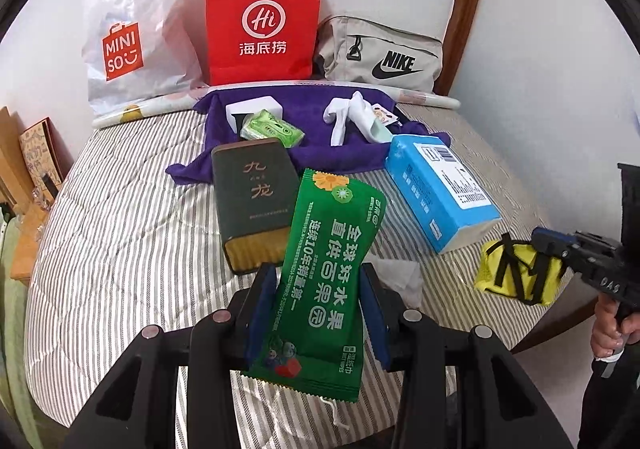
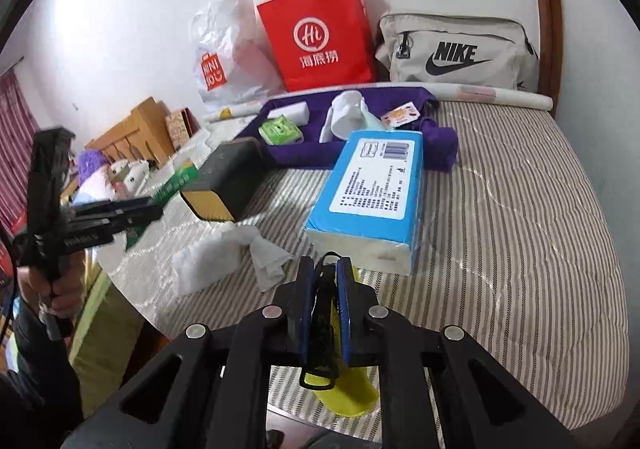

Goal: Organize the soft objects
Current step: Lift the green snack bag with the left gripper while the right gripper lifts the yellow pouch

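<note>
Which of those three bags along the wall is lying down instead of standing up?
The grey Nike bag, at the right end. The red paper bag and white Miniso bag both stand upright.

The bed (image 1: 120, 233) wears grey-and-white stripes. A purple cloth (image 1: 304, 117) lies toward its far edge, carrying a light green packet (image 1: 272, 129) and white socks (image 1: 348, 117). Nearer sit a dark green box (image 1: 252, 193) with gold lettering and a sky-blue tissue pack (image 1: 440, 189). The wipes packet (image 1: 324, 281) is bright green with white characters; the pouch (image 1: 516, 273) is yellow with black straps. Along the far edge stand a red paper bag (image 1: 262, 25), a white plastic bag (image 1: 136, 37) with a red logo, and a beige bag (image 1: 380, 49) with black lettering.
</note>
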Motion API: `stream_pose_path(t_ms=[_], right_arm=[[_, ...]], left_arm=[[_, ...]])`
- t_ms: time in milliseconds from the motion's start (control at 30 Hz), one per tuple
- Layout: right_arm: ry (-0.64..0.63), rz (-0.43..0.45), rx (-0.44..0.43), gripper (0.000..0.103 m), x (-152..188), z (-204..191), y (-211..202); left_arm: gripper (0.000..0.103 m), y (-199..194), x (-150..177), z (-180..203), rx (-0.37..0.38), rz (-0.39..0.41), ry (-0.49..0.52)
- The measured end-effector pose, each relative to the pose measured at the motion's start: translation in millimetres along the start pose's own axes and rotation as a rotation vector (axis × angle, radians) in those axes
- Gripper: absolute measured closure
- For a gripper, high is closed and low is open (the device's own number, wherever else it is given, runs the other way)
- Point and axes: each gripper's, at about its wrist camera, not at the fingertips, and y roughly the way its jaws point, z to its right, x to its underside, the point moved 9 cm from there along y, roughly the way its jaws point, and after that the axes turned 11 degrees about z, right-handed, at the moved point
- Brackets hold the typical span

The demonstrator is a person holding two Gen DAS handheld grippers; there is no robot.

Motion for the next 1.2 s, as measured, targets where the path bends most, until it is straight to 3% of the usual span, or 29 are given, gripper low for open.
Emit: stream_pose_path(t_ms=[233, 467, 567, 867, 1000, 1200], right_arm=[[0.014, -0.031, 0.028, 0.091, 7.0, 12.2, 4.7], [-0.005, -0.197, 0.038, 0.089, 49.7, 17.8, 20.2], [0.009, -0.182, 0.021, 0.094, 53.9, 16.8, 20.5], [0.028, -0.081, -0.024, 0.094, 4.2, 6.9, 10.7], [0.034, -0.048, -0.086, 0.094, -22.5, -3.3, 12.5], [0.038, 0.001, -0.084, 0.094, -62.3, 0.9, 22.9]], left_arm=[[0.063, 6.9, 5.5, -1.1, 0.016, -0.028, -0.02], [0.063, 10.0, 5.2, -0.5, 0.033, -0.036, -0.03], [0.063, 11.2, 3.3, 0.0, 0.038, -0.037, -0.032], [0.063, 13.1, -12.5, -6.4, 0.046, -0.026, -0.058], [0.063, 14.8, -25.3, -13.7, 0.027, -0.018, -0.058], [0.063, 24.4, -45.7, -22.6, 0.027, -0.006, -0.095]])
